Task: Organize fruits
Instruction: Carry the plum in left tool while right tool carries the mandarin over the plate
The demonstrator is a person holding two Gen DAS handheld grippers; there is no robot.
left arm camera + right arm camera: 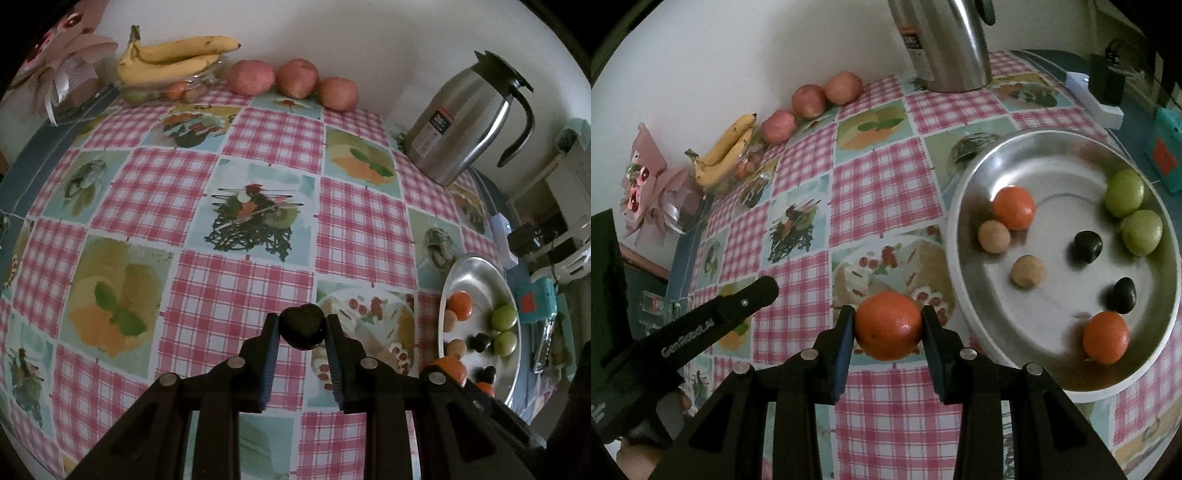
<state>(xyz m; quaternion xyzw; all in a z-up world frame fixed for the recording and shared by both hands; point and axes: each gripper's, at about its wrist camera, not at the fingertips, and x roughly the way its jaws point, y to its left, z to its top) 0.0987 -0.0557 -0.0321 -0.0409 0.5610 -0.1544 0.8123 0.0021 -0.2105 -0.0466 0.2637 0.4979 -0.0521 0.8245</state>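
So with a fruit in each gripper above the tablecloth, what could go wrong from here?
1. The left gripper pinches the small dark fruit only at its fingertips; it might slip out and roll.
2. The orange fruit in the right gripper is round and may squirt free.
3. The metal plate holds loose round fruits that a careless drop could scatter.

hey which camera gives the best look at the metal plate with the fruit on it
The right wrist view: the metal plate shows nearly whole, its fruit easy to count. In the left wrist view the metal plate sits squeezed at the right edge, seen at a slant and partly hidden behind the gripper's body.
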